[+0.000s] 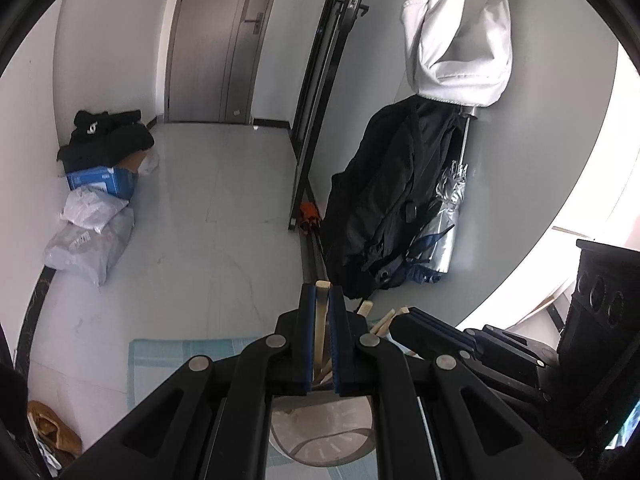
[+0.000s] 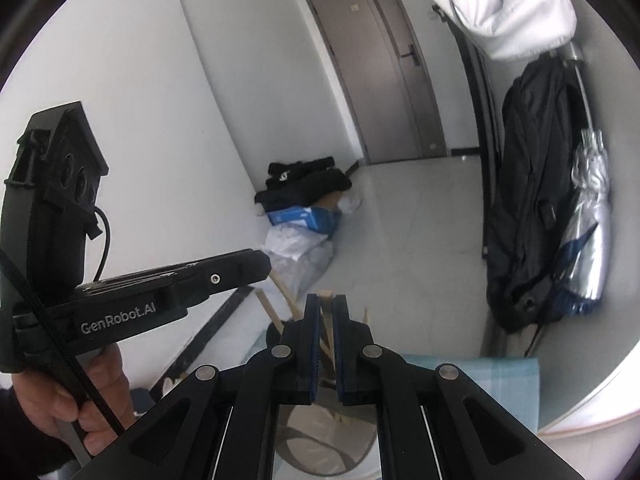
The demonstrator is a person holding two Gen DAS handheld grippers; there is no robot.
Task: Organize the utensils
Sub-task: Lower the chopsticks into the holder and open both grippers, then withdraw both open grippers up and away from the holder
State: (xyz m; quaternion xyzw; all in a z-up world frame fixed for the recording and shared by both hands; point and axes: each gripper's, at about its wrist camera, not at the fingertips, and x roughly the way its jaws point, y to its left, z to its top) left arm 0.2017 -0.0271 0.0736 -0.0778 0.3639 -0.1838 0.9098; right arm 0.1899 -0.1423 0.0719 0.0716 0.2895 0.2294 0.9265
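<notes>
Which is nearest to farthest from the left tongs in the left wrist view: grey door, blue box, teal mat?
From the left tongs:
1. teal mat, on the floor just below, to the left.
2. blue box, against the left wall under dark clothes.
3. grey door, at the hallway's far end.

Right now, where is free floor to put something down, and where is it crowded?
Free: the grey floor between the bags and blue box at the left wall and the hanging black coat. Crowded: the holder under both grippers, full of wooden sticks.
</notes>
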